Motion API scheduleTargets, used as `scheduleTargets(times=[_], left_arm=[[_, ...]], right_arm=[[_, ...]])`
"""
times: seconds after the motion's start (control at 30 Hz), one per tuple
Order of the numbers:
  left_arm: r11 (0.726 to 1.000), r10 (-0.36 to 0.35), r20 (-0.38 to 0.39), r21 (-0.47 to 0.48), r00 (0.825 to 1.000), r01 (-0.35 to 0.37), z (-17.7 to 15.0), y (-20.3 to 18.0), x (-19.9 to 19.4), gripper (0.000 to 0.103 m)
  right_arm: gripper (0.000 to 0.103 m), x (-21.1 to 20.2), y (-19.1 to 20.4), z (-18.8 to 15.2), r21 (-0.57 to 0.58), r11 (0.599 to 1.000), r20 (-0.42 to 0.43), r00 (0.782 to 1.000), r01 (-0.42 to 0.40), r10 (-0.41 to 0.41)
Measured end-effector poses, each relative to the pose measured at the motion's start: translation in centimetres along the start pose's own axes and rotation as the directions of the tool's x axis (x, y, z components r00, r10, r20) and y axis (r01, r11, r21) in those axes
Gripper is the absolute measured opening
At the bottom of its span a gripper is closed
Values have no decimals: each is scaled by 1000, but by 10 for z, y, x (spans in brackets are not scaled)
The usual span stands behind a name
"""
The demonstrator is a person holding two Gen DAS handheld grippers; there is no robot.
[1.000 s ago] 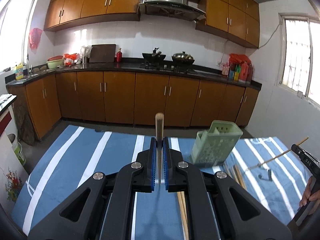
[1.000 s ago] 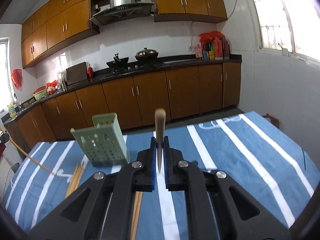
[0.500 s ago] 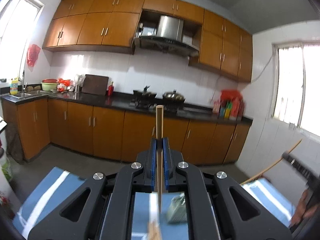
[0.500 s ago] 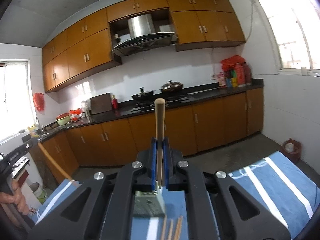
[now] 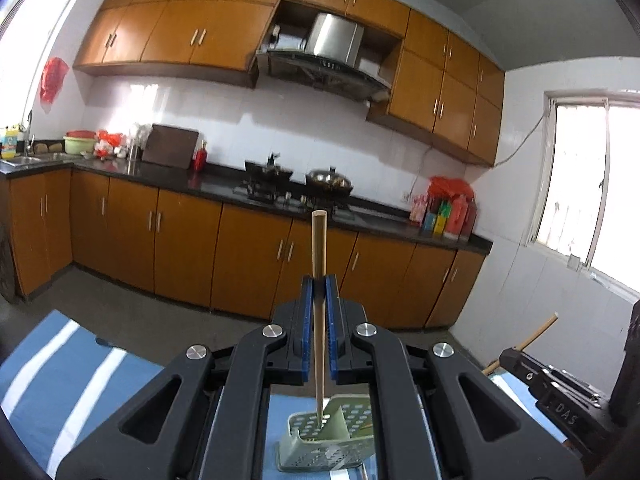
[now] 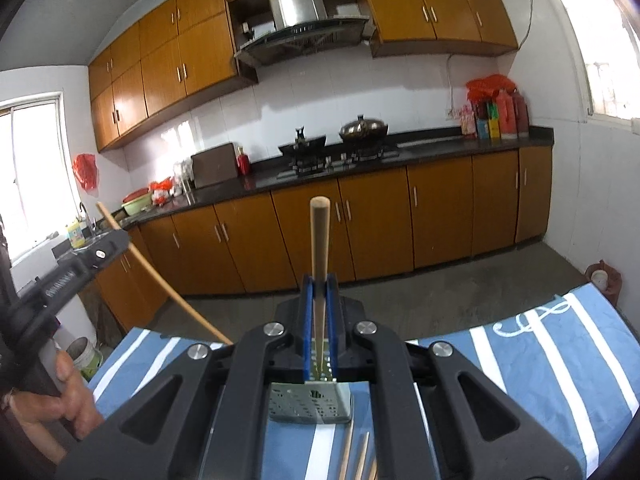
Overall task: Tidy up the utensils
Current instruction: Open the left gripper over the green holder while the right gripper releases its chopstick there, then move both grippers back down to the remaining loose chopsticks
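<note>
My left gripper (image 5: 319, 292) is shut on a wooden chopstick (image 5: 319, 264) held upright, its lower tip over the opening of the pale green perforated utensil holder (image 5: 328, 446) on the blue striped cloth. My right gripper (image 6: 319, 292) is shut on another wooden chopstick (image 6: 319, 248), also upright, directly above the same holder (image 6: 310, 402). Each gripper shows at the edge of the other's view: the right one (image 5: 552, 384) and the left one (image 6: 76, 256), each with its chopstick slanting.
Several loose chopsticks (image 6: 358, 458) lie on the blue-and-white striped tablecloth (image 6: 560, 344) in front of the holder. Brown kitchen cabinets (image 5: 248, 256) and a stove counter stand beyond the table's far edge. A hand (image 6: 60, 396) grips the left tool.
Both grippers have risen and tilted up with their chopsticks and moved over the green holder, which now sits low between the fingers in both views.
</note>
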State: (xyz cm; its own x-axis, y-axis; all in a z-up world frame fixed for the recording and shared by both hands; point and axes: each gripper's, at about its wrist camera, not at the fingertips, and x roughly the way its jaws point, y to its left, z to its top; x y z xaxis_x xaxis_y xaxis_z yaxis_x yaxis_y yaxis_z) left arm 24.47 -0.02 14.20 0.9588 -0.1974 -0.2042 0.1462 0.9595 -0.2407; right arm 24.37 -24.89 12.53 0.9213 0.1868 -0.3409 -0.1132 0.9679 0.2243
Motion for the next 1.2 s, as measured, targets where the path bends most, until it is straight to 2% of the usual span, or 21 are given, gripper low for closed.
scheduleTargets(times=[0.07,0.27,0.37,0.4,0.43,0.5,0.73,0.9,1.07,1.2], left_arm=[[1000,7,-46,6,999,-6,-12,1,13,7],[1000,14,-110,17,994,-12,-24,5,22,7],[1000,13,-108,19,994,-11,-22,6,19,10],[1000,13,-107,19,994,-11,-21,7,18,18],[1000,15,-101,18,995,-13,-19,8,14,35],[1000,22,-84,20,996,-20,-17,6,11,45],[999,27,-49,19,998,-26,-6,8,-12,45],[999,37,-48,11,998,-37,-9,18,-37,45],[996,81,-106,33,991,-78,-38,38,-63,45],[988,152,-196,67,969,-141,-76,57,-71,45]], right_arm=[[8,8,-1,-5,-2,1000,-21,1000,2,-2],[10,18,-2,-14,5,1000,-43,999,8,-7],[19,17,-2,-16,15,1000,-42,999,9,-9],[22,16,-3,-16,16,1000,-39,999,11,-10],[23,15,-2,-16,14,1000,-36,999,14,-13],[23,11,-1,-16,10,1000,-29,999,16,-15],[28,-24,-2,-13,3,1000,36,999,30,-30],[29,-54,-15,-28,16,999,47,998,51,-51],[29,-62,-34,-74,26,995,-46,994,100,-99],[29,-45,-44,-126,38,992,-186,977,117,-108]])
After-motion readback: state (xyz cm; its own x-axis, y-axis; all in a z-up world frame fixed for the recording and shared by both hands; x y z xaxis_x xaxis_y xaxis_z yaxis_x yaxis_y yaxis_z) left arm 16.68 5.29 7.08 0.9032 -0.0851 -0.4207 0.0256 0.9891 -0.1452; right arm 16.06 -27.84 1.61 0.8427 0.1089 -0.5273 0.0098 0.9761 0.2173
